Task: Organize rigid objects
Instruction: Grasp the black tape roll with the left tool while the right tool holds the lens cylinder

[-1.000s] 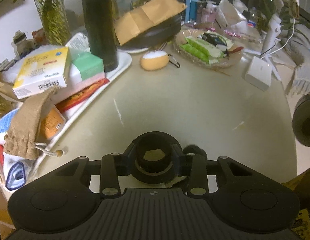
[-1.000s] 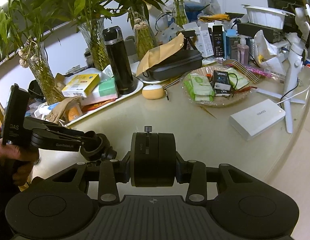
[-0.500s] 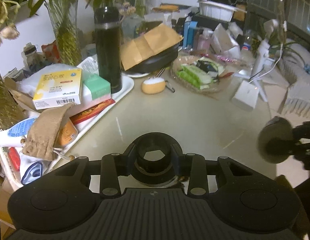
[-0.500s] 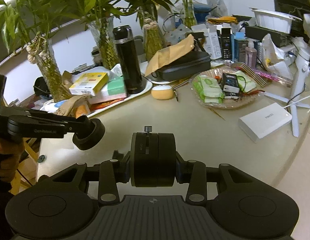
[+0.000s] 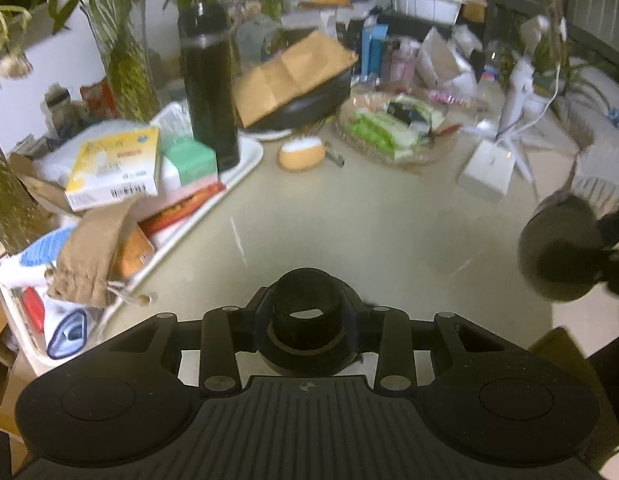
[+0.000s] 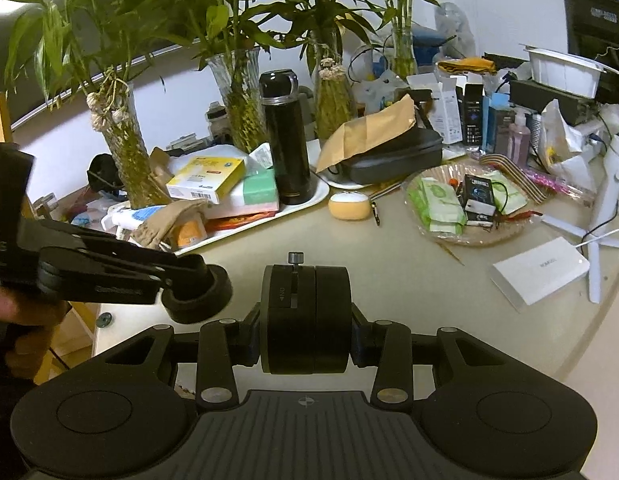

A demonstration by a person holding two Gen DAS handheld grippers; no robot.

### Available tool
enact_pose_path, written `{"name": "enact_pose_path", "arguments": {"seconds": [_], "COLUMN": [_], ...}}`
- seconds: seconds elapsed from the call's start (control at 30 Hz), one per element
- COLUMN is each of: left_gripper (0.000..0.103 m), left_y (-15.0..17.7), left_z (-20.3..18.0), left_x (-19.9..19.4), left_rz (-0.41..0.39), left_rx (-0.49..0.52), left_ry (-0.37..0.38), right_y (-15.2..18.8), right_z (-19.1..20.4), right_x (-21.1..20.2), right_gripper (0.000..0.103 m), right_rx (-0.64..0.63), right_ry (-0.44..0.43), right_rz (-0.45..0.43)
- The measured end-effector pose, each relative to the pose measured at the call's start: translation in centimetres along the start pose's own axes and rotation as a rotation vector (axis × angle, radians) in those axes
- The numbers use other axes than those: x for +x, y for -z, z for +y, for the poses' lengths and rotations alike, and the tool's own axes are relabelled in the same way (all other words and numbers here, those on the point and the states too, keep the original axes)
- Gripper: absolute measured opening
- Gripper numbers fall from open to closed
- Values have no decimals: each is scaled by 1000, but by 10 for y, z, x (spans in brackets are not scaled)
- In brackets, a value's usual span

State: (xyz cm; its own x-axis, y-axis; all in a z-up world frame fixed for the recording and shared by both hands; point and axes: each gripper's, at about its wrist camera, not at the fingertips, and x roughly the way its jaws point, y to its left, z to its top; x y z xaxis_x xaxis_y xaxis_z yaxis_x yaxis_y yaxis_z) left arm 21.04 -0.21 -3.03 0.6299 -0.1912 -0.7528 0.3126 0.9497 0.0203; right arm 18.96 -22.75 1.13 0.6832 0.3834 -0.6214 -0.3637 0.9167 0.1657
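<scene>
**Both grippers loaded, held over open tabletop**

Left gripper (image 5: 307, 312) is clamped on a black ring adapter (image 5: 307, 320), hollow bore facing the camera. Right gripper (image 6: 305, 316) is clamped on a black disc mount (image 6: 305, 312), locking pin on top. Both parts look lifted off the table (image 5: 369, 220); contact underneath is hidden.

Risks, my read:
- Grippers sit near each other. From the right wrist view the left rig's ring is just beside my disc; a sideways swing would knock the parts together and could twist one out of its grip.
- Left view is smeared, so alignment off it is unreliable.
- Pads hold curved walls, so the parts may rotate under a bump.

Room: bare patch straight ahead. White tray (image 5: 245, 168) with the black flask (image 6: 287, 140) bounds the left, snack bowl (image 6: 475, 236) and white box (image 6: 541, 270) the right. Table edge runs close on the right.
</scene>
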Motion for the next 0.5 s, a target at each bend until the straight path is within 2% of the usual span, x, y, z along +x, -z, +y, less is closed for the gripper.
{"name": "enact_pose_path", "arguments": {"seconds": [0.23,0.33,0.5], "left_gripper": [37,36,37], "left_y": [11,9,5], "left_z": [7,12,24], "left_x": [33,31,27], "left_rz": [87,59,35], "left_rx": [12,33,4], "left_ry": [-27,-66,-106], "right_y": [2,2,2], "right_z": [-5,-6,-5], "right_x": [3,4,6], "right_gripper": [43,43,43], "right_rx": [15,17,20], "right_ry": [8,5,-2], "right_rz": [7,9,5]}}
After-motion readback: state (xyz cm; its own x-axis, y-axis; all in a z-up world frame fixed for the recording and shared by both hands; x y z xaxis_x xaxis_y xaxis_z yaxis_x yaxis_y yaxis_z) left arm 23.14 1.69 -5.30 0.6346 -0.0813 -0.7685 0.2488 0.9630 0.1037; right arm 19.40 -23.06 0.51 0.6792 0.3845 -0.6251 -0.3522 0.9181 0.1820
